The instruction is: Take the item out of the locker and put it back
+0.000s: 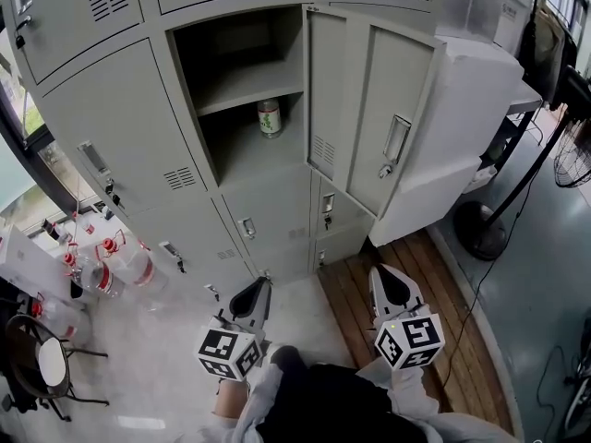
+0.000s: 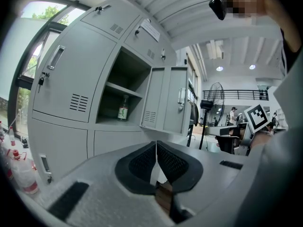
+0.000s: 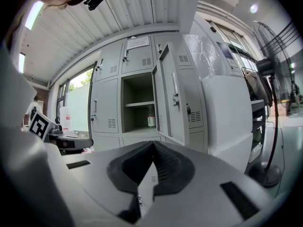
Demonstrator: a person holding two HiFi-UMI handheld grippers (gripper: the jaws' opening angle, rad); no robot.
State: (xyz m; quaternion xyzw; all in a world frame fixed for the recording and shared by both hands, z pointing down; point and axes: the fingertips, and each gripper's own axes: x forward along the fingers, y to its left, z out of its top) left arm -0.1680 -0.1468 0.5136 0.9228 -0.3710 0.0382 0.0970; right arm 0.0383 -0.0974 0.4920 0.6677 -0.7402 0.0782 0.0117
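Holding both tools low in front of our body, we see the left gripper (image 1: pixel 262 288) and the right gripper (image 1: pixel 385 279) side by side and apart, both pointing toward the lockers. In the left gripper view, the left gripper (image 2: pixel 156 144) has its black pads pressed tip to tip with nothing between them. The right gripper view shows the same: the right gripper (image 3: pixel 153 144) is closed and empty.

Under the right tool lies a wooden platform (image 1: pixel 411 266); under the left, pale floor. Off to our left, near the locker's foot, stand clear water jugs (image 1: pixel 127 262) with red caps.

Farther on, the grey locker (image 1: pixel 120 127) has one compartment open, its door (image 1: pixel 392 132) swung out to the right. Inside, a bottle (image 1: pixel 270 118) with a green label stands upright on the compartment floor, below the inner shelf (image 1: pixel 247 87), well apart from both tools. The same bottle (image 2: pixel 123 109) (image 3: pixel 151 121) shows in both gripper views.

Beyond the door stands a white wrapped cabinet (image 1: pixel 466 127), and past it a standing fan (image 1: pixel 574 150).
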